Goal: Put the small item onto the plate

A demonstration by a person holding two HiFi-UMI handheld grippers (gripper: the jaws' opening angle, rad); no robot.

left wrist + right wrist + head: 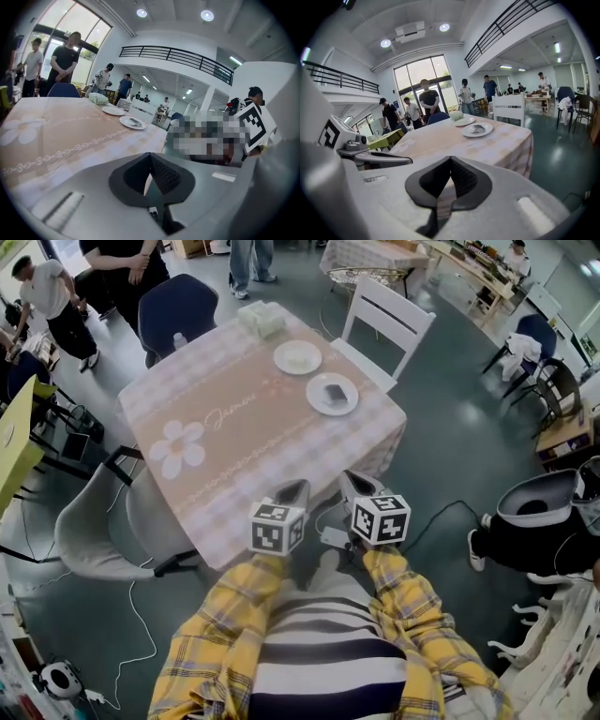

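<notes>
Poking out past yellow plaid flannel sleeves, the 2 grey moulded grippers hang side by side at the near edge of the table. The left gripper has its black, ribbed pads pressed together tip to tip, forming a pointed wedge. The right gripper is likewise closed, pad against pad. Beyond them spreads a soft tablecloth, peach in the middle with a printed white daisy and script, and pale gingham checks round the border. On the far right part of the cloth sits a round, glossy white plate, and the small item, a flat dark grey piece, lies in its middle, well apart from both grippers. Just behind it is a second plate, also round and white. Further back a crumpled pale green bundle rests near the far edge, with a white slatted wooden chair to its right.
</notes>
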